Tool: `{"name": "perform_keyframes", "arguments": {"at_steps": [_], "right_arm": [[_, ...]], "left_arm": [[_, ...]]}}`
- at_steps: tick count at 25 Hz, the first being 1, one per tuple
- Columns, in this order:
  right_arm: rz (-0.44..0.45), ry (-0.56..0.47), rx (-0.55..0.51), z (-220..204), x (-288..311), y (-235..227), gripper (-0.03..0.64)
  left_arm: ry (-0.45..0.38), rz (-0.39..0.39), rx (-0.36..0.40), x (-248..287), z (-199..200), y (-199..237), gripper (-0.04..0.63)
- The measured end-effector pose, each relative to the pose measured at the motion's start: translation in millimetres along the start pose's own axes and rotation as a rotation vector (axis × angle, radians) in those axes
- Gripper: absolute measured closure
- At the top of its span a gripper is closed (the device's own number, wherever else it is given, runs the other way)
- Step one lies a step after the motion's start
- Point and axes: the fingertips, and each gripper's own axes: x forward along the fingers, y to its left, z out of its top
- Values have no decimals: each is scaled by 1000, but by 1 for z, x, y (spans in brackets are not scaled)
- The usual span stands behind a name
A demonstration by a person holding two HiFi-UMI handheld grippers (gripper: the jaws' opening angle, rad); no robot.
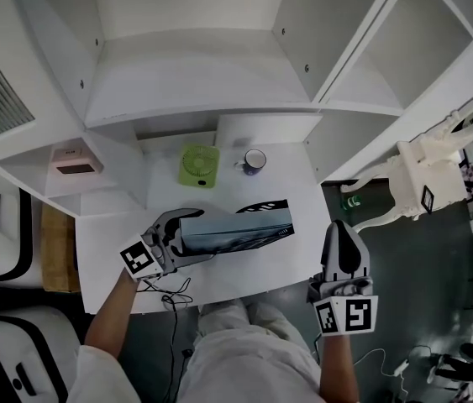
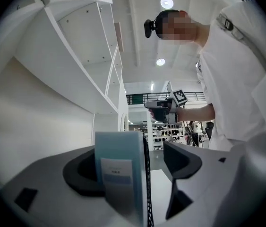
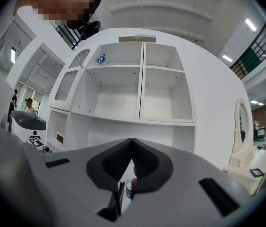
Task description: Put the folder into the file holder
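Note:
A light blue folder (image 1: 234,230) stands on edge on the white desk (image 1: 244,271), inside a black mesh file holder (image 1: 263,206) whose edge shows behind it. My left gripper (image 1: 177,235) is at the folder's left end. In the left gripper view the folder's spine (image 2: 121,174) lies between the jaws of the left gripper (image 2: 140,167), against the left pad, with a clear gap to the right pad, so the jaws are open. The holder's mesh (image 2: 146,183) runs beside the spine. My right gripper (image 1: 342,240) hovers off the desk's right edge, and in its own view the right gripper (image 3: 133,143) is shut on nothing.
A green desk fan (image 1: 199,164) and a blue mug (image 1: 254,160) stand at the back of the desk. White shelving (image 1: 219,49) rises behind. A small box (image 1: 75,159) sits on a left shelf. A white mirror stand (image 1: 425,179) is at the right, and a cable (image 1: 173,290) hangs off the front edge.

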Motion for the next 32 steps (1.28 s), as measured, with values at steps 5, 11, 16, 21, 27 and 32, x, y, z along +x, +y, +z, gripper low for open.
{"name": "perform_keyframes", "arguments": {"at_steps": [5, 11, 16, 21, 27, 32], "right_arm": [[13, 6, 10, 8, -3, 4, 620], [42, 15, 29, 22, 1, 11, 620], [72, 9, 42, 40, 4, 17, 620], [96, -1, 79, 46, 8, 22, 620], [121, 4, 90, 45, 8, 37, 620], [148, 1, 85, 50, 2, 52, 620]], "left_arm": [[-8, 53, 24, -8, 20, 7, 175], [-44, 126, 31, -23, 64, 16, 196], [-28, 254, 46, -30, 98, 18, 305], [-37, 421, 83, -36, 133, 15, 478], [-31, 698, 126, -45, 157, 2, 606], [-18, 881, 139, -51, 166, -13, 606]]}}
